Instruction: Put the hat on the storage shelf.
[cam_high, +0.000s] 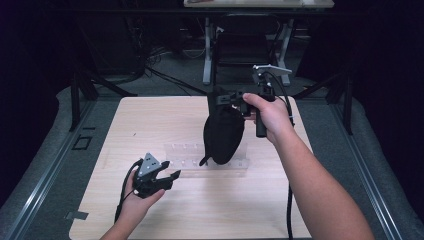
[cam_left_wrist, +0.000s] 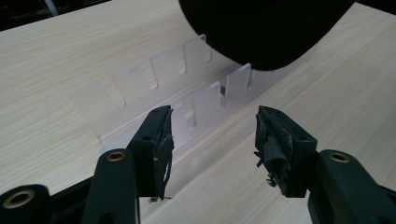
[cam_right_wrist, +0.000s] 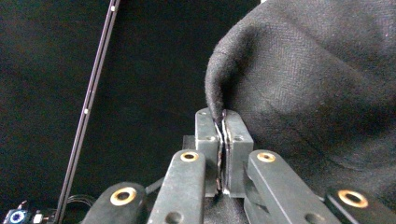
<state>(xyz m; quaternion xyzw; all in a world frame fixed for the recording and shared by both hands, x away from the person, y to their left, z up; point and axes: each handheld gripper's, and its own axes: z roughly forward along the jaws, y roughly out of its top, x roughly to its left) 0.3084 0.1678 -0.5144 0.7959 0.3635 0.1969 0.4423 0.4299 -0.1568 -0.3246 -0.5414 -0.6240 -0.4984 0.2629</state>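
A black cloth pouch (cam_high: 222, 135) hangs from my right gripper (cam_high: 220, 97) above the middle of the table. In the right gripper view the right gripper (cam_right_wrist: 223, 116) is shut on the edge of the black cloth (cam_right_wrist: 317, 84), pinched between the pads. Below the cloth a clear acrylic slotted rack (cam_high: 187, 160) lies on the wood. My left gripper (cam_high: 171, 169) sits low at the rack's left front end, open. In the left gripper view the left gripper (cam_left_wrist: 212, 135) has nothing between its jaws; the rack (cam_left_wrist: 154, 79) lies just ahead and the cloth (cam_left_wrist: 266, 28) hangs over its far end.
The light wooden table (cam_high: 150, 115) is bordered by a grey floor and dark rails on both sides. Desk legs (cam_high: 207, 50) and cables stand beyond the far edge. A cable (cam_high: 289, 210) trails under the right forearm.
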